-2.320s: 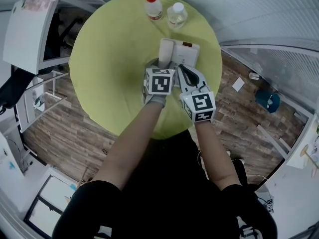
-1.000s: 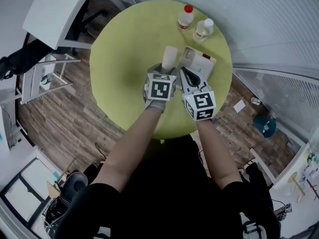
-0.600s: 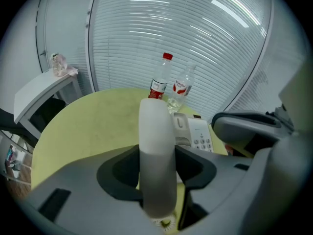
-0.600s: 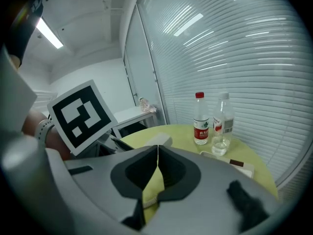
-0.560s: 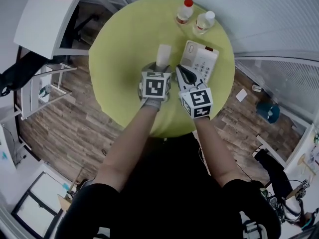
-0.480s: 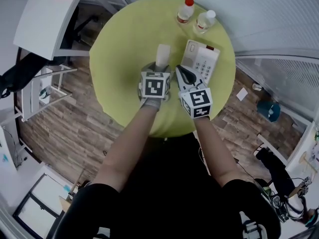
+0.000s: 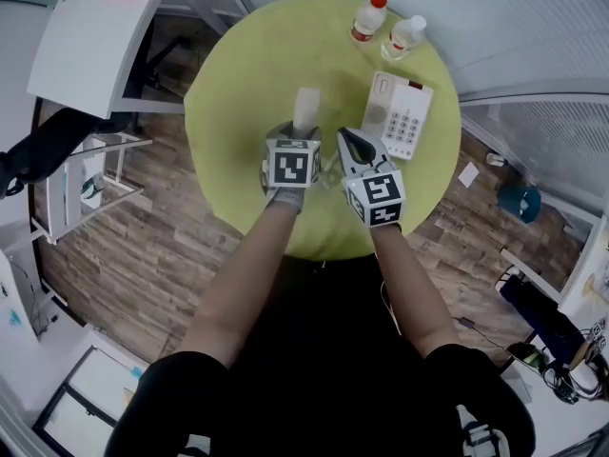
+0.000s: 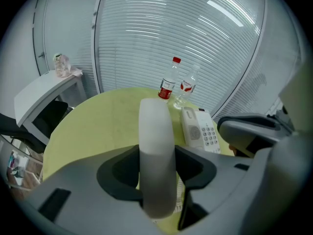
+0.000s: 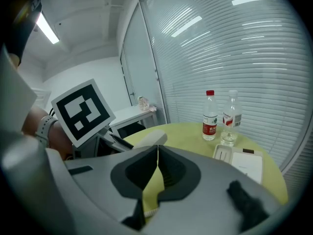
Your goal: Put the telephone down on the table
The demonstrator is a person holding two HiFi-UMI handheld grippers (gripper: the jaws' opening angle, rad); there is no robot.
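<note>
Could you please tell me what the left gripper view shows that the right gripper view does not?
Only the left gripper view: the left gripper shut on the white telephone handset, and the keypad face of the white telephone base. Only the right gripper view: the right gripper with jaws together and empty, the black-and-white marker cube on the left gripper, and a ceiling light strip. Both: the round yellow-green table, the red-capped plastic bottle, the white-capped clear bottle and the window blinds.
</note>
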